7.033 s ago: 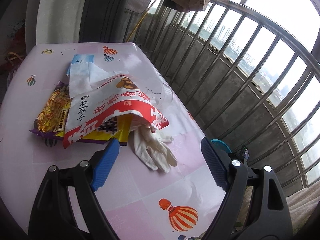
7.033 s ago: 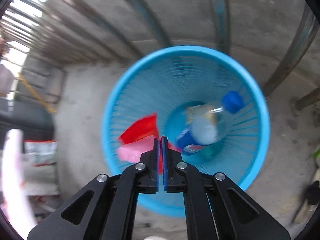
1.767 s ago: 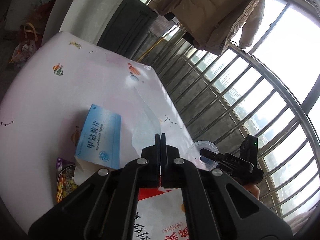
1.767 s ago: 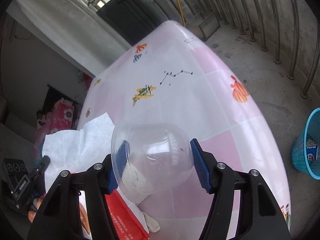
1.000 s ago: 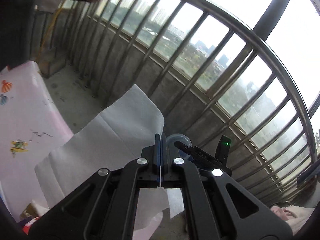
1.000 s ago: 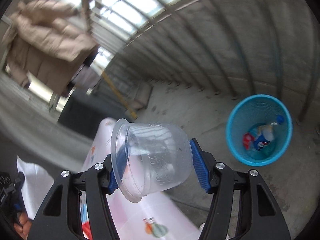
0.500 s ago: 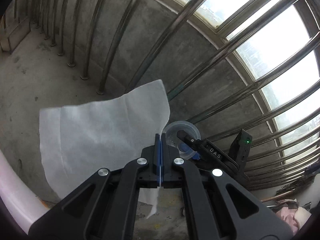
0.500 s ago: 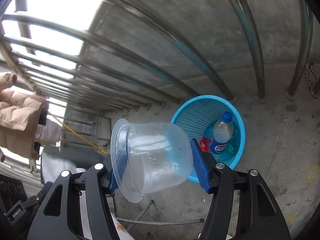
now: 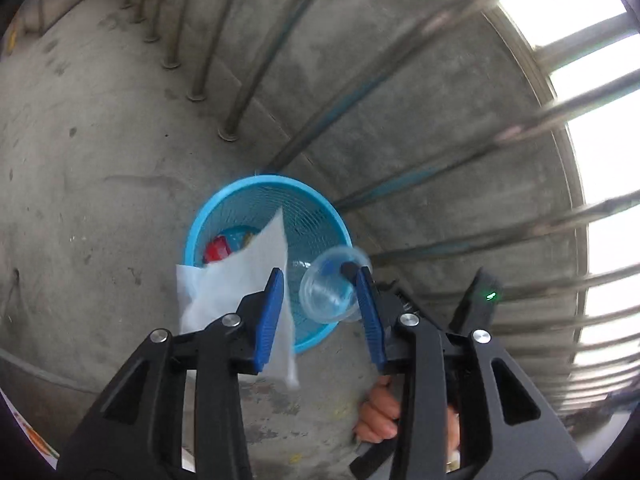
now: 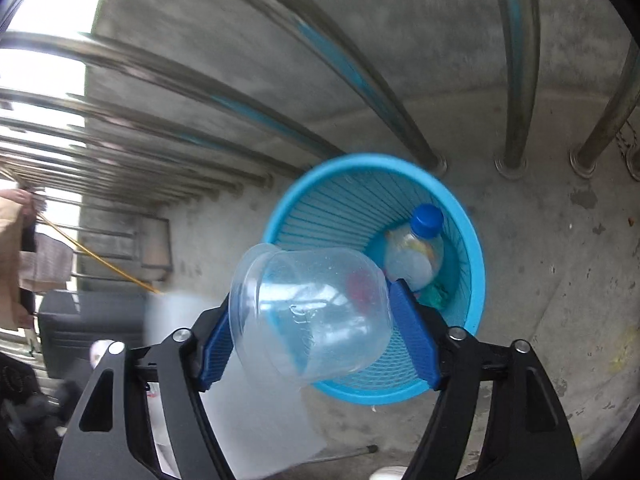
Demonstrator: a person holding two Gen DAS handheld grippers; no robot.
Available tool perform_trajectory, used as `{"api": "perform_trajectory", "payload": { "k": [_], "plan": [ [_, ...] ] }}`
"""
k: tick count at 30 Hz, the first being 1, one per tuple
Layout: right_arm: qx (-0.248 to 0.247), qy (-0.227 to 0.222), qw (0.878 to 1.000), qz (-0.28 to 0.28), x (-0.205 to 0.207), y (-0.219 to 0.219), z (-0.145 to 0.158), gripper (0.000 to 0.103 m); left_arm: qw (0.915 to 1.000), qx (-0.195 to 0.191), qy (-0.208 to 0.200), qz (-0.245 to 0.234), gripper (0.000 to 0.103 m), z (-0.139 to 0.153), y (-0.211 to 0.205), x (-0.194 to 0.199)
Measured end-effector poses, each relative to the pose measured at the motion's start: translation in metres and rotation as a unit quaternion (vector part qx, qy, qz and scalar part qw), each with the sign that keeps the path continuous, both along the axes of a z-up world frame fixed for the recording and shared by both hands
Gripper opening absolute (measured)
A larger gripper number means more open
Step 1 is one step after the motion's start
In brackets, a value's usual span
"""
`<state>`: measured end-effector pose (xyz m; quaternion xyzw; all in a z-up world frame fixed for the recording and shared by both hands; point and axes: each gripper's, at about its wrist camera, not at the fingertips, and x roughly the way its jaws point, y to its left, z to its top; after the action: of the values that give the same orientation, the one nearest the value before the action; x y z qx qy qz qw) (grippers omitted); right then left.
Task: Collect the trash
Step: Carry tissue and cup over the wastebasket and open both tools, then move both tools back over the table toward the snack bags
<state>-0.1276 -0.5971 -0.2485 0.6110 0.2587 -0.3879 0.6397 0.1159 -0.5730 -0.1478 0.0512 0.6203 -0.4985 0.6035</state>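
both tongs are opening above the blue basket (image 9: pixel 340 224), the left gripper (image 9: pixel 318 312) letting the white tissue (image 9: pixel 240 276) go and the right gripper (image 10: pixel 320 332) loosening on the clear cup (image 10: pixel 312 312), so either could drift and land on the floor.

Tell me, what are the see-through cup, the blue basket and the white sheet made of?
The cup looks like thin clear plastic: glossy, and the basket shows through it. The basket seems to be moulded sky-blue plastic, with slatted walls and a smooth rim. The sheet is probably tissue or thin non-woven cloth: matte white, creased and limp.
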Motion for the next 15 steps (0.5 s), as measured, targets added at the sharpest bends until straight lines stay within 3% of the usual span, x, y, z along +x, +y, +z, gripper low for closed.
{"api": "perform_trajectory", "payload": {
  "k": [10,12,15],
  "plan": [
    [-0.029,0.001,0.999,0.016,-0.003,0.009,0.006,0.076,0.999,-0.043,-0.014,-0.001,0.035,0.043,0.029,0.008],
    [-0.039,0.002,0.998,0.041,0.003,0.014,0.009,0.076,0.9984,-0.049,-0.028,-0.005,0.036,0.058,0.04,0.01],
    [-0.041,0.022,0.991,0.127,0.034,0.029,0.004,0.076,0.9973,-0.048,-0.054,-0.013,0.038,0.086,0.057,0.013]
  ]
}}
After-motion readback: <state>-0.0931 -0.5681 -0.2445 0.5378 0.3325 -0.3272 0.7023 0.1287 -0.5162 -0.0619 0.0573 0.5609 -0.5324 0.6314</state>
